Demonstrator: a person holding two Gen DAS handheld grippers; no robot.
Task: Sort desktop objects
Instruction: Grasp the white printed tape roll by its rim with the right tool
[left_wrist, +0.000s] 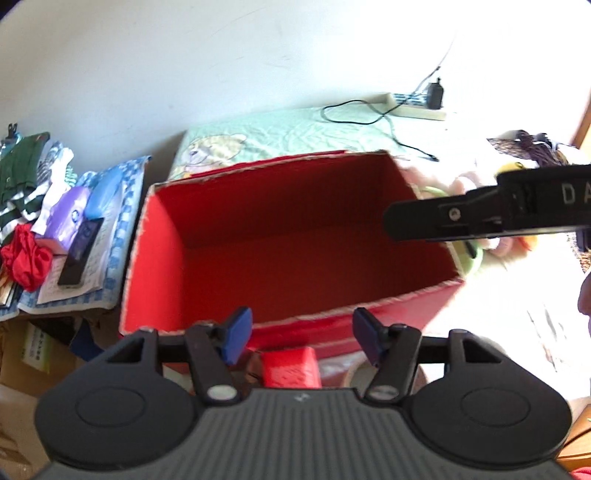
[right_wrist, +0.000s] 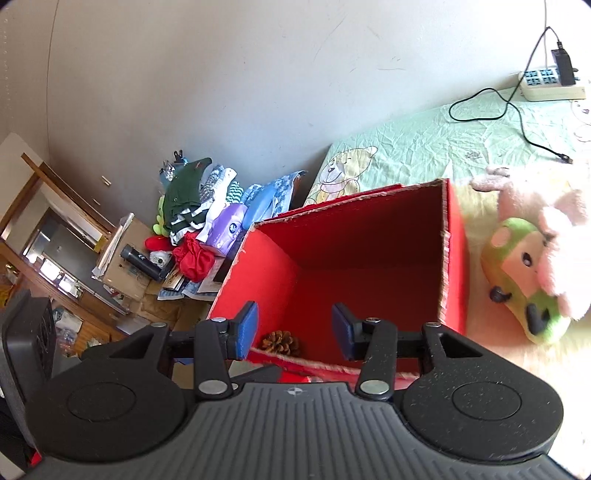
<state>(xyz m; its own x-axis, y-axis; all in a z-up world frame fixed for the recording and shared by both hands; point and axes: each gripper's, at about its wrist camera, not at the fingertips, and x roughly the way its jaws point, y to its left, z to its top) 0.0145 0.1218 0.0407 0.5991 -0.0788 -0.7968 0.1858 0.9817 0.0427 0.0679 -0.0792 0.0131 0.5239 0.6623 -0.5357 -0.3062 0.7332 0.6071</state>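
An open red box (left_wrist: 288, 236) fills the middle of the left wrist view and shows again as the red box (right_wrist: 369, 266) in the right wrist view. A brown pine cone (right_wrist: 281, 341) lies on the box floor near its front wall. My left gripper (left_wrist: 302, 339) hovers open at the box's near rim, nothing between its blue pads (left_wrist: 238, 334). Just below it lies a small red block (left_wrist: 291, 369). My right gripper (right_wrist: 294, 330) is open above the near rim, over the pine cone. It also reaches in as a black bar (left_wrist: 480, 216) from the right.
Plush toys, pink and green (right_wrist: 532, 266), lie right of the box on a pale fluffy cover. A green sheet with a power strip (right_wrist: 550, 86) and black cable lies behind. Left of the box is a pile of clothes, a purple pack (left_wrist: 68, 216) and cardboard boxes.
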